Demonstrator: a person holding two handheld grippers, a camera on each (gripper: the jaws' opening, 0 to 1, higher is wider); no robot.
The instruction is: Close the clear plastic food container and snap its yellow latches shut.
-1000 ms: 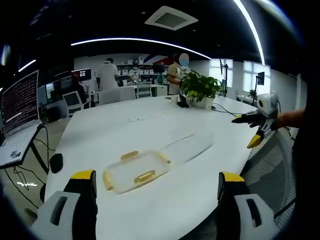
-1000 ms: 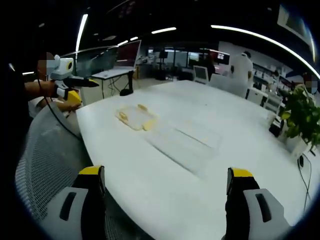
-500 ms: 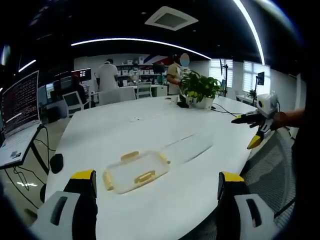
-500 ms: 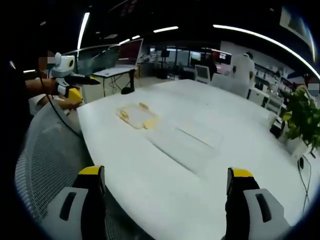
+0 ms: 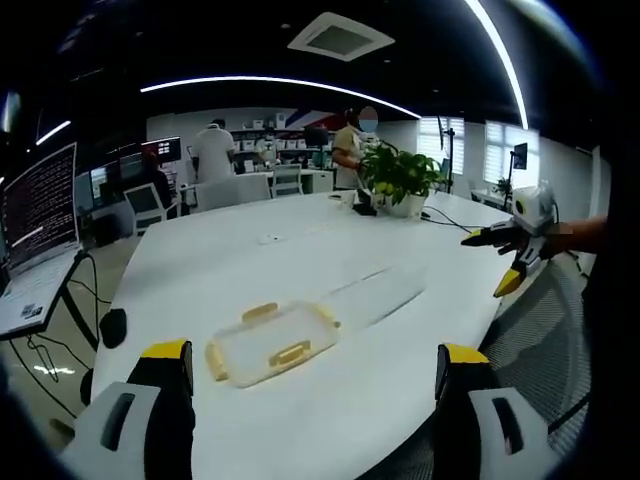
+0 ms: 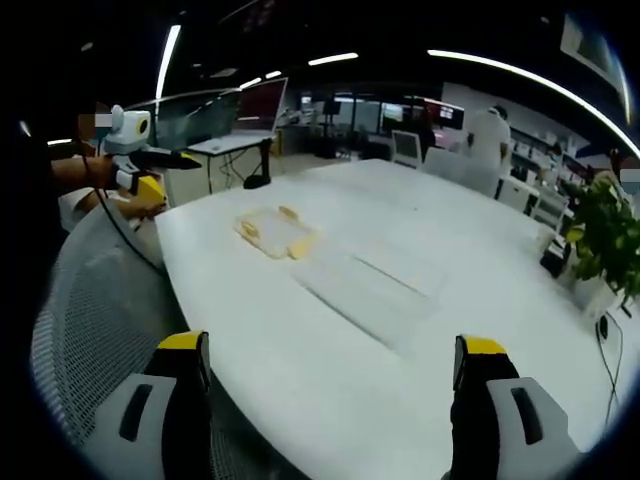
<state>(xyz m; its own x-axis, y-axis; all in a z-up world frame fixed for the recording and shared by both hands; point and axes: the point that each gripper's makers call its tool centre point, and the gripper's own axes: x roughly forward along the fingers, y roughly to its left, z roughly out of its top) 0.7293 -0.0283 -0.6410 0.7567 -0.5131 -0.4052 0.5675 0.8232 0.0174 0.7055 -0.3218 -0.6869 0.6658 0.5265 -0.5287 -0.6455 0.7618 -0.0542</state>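
White table (image 5: pixel 250 260) — one lid (image 5: pixel 272 341) with yellow latches (image 5: pixel 290 353), three countable in the left gripper view, lying flat at 6 o'clock; one clear container (image 5: pixel 375 292) just beside it at 2 o'clock. Left gripper (image 5: pixel 315 375) and right gripper (image 6: pixel 335 360): jaws spread, holding nothing. Left gripper view adds a laptop (image 5: pixel 40 215) at 9 o'clock; both show one potted plant (image 6: pixel 605 235).

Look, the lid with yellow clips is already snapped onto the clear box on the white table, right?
Not quite. The lid with yellow clips lies on the white table beside the clear box, not on it. The left gripper view shows them side by side.
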